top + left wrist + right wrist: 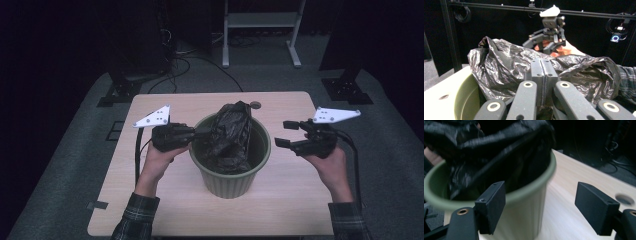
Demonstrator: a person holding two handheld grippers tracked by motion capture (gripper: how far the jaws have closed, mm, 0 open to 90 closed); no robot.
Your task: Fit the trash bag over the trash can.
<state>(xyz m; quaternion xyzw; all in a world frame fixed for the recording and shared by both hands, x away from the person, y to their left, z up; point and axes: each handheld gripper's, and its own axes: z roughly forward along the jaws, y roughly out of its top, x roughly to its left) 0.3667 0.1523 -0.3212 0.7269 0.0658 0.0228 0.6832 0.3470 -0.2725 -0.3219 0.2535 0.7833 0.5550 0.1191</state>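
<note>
A green bin (231,186) stands in the middle of the wooden table (165,200), with a crumpled black plastic bag (231,131) bunched up out of its mouth. My left gripper (202,133) is at the bin's left rim, its jaws pressed together on the bag's edge. In the left gripper view the bag (499,67) spreads behind those jaws (544,68), above the bin (466,97). My right gripper (281,133) hovers open just right of the bin, holding nothing. Its jaws (541,207) stand wide beside the bin rim (529,190) and the bag (494,145).
A round cable hole (255,105) sits at the table's far edge behind the bin. On the floor beyond are a white frame (262,30), dark stands and cables. Bare tabletop (574,182) lies to the right of the bin.
</note>
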